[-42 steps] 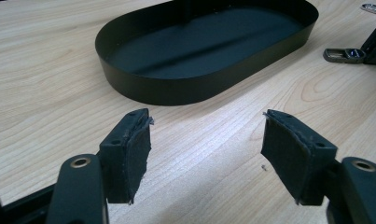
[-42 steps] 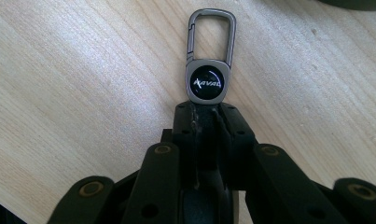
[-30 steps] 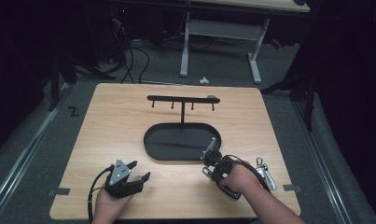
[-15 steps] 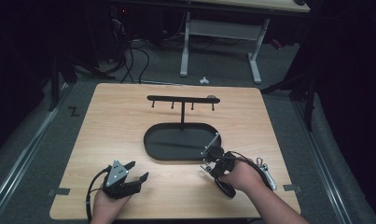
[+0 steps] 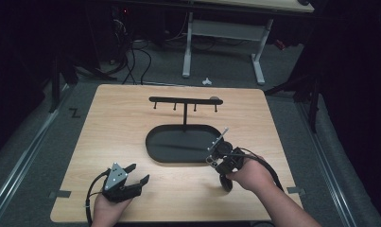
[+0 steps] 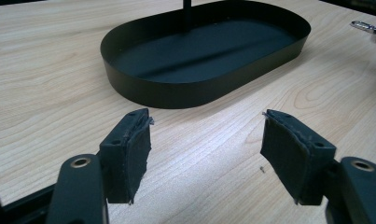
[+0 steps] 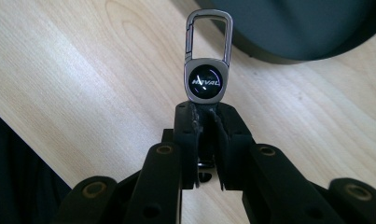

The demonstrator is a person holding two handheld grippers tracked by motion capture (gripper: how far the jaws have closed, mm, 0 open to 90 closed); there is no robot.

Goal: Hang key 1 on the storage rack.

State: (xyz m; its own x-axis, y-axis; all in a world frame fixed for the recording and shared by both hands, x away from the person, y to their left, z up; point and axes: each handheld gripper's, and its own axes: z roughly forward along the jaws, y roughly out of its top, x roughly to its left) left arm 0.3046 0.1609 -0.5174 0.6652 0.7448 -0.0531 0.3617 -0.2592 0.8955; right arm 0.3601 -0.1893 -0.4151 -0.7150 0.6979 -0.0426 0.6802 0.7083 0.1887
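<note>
Where the right gripper (image 7: pixel 205 114) closes its black padded jaws, a metal keyring (image 7: pixel 207 65) sticks out beyond them: a grey carabiner-style clip with a rounded loop on top and a round dark glossy badge with white lettering below. The jaws are clamped on the lower end of the keyring, holding it just above the table (image 7: pixel 83 70). In the high view this gripper (image 5: pixel 220 152) sits at the near right of the table, just beside the near right rim of the tray (image 5: pixel 152 146), with the keyring (image 5: pixel 219 140) showing as a thin silvery bar angled up over that rim. The person's right hand (image 5: pixel 249 175) grips the tool, and a black cable loops round it.

The tray is a shallow oval of matt black metal with a low upright wall. A thin black post rises from its far side and carries a horizontal hook bar (image 5: pixel 184 100) with small pegs hanging beneath.

The left gripper (image 5: pixel 134 174) rests at the near left of the table, well apart from the tray, in the left hand (image 5: pixel 110 208). Its jaws stand wide apart with nothing between them; the left gripper view shows their dark, slightly frayed pads (image 6: pixel 138 154) over bare wood.

The table is pale wood with a fine wavy grain and rounded corners. It stands on grey carpet (image 5: pixel 51 142) in a dim room. Beyond the far edge are the white legs of a desk (image 5: pixel 187 52) and tangled cables (image 5: pixel 131 56).
</note>
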